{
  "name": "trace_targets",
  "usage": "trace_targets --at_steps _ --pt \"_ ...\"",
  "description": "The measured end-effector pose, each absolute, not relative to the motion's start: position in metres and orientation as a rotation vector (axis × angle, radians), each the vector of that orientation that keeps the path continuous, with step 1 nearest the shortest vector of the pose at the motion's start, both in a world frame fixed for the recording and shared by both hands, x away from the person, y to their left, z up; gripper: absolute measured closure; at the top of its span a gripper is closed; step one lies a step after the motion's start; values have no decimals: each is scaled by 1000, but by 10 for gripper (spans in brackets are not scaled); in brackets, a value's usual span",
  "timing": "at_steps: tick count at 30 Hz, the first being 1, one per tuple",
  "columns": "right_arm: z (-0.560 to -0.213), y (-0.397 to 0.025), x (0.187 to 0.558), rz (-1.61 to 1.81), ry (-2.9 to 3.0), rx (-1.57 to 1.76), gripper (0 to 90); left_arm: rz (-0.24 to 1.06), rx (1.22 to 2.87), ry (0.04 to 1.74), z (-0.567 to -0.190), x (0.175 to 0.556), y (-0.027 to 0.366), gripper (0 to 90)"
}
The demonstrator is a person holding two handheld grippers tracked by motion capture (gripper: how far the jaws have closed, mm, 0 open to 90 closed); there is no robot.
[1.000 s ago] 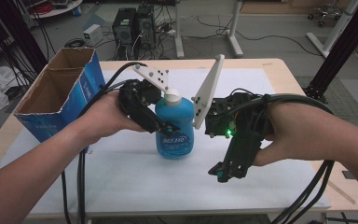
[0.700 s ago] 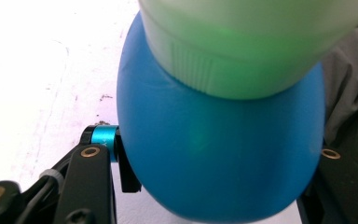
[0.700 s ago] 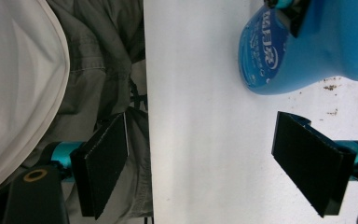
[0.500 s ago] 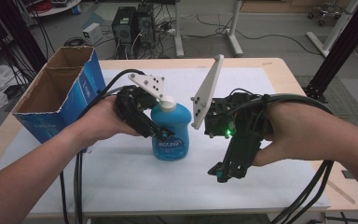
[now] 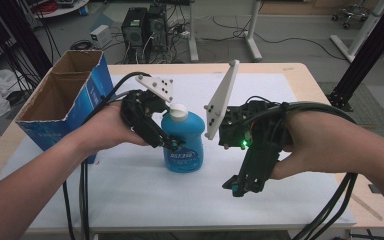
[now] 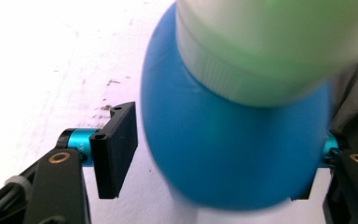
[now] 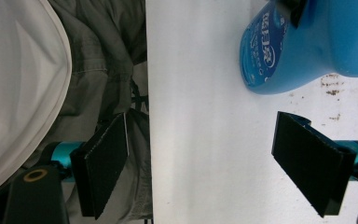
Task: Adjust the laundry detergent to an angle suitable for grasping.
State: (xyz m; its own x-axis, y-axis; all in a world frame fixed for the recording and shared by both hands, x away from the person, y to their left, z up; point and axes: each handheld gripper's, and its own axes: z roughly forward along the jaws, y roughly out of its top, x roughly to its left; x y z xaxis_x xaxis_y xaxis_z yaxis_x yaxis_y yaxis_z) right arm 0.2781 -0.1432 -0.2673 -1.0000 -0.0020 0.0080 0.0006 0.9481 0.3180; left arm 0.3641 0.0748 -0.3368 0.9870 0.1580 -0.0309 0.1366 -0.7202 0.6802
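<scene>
A blue bottle [image 5: 185, 145] with a white cap and a white label stands on the white mat near the table's middle. My left gripper [image 5: 172, 145] comes down on it from the left, one jaw on each side of its body. In the left gripper view the blurred bottle [image 6: 233, 140] fills the space between the jaws of the left gripper [image 6: 219, 158], with a thin gap at the left pad [image 6: 116, 149]. My right gripper [image 5: 240, 187] hangs open to the right of the bottle, pointing down at the mat. The right gripper [image 7: 205, 163] holds nothing, and the bottle [image 7: 307, 42] lies beyond it.
An open blue cardboard box [image 5: 65, 100] stands at the table's left edge. The white mat [image 5: 130, 200] covers most of the wooden table. Computer towers [image 5: 145, 25] and black frame posts [image 5: 365, 55] stand on the floor behind. The person's clothing [image 7: 51, 70] hangs past the table's near edge.
My left gripper has sunk lower around the bottle, which has shifted slightly left. The right gripper has stayed where it was.
</scene>
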Motion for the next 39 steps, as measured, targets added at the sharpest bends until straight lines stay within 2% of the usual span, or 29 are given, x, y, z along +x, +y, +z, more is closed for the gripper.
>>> trace_targets --at_steps 7,15,25,31,39 --pt "-266 -142 279 -512 -3087 11 180 128 2502 304 -310 355 93 204" --pt "-264 -133 278 -506 -3087 40 180 249 2571 550 -264 373 116 203" --pt "-263 -122 278 -490 -3085 72 180 336 2633 707 -200 403 133 203" --pt "-264 -118 278 -476 -3090 86 180 349 2659 756 -184 412 136 203" --pt "-262 -115 281 -474 -3090 100 180 338 2666 784 -183 413 139 203"
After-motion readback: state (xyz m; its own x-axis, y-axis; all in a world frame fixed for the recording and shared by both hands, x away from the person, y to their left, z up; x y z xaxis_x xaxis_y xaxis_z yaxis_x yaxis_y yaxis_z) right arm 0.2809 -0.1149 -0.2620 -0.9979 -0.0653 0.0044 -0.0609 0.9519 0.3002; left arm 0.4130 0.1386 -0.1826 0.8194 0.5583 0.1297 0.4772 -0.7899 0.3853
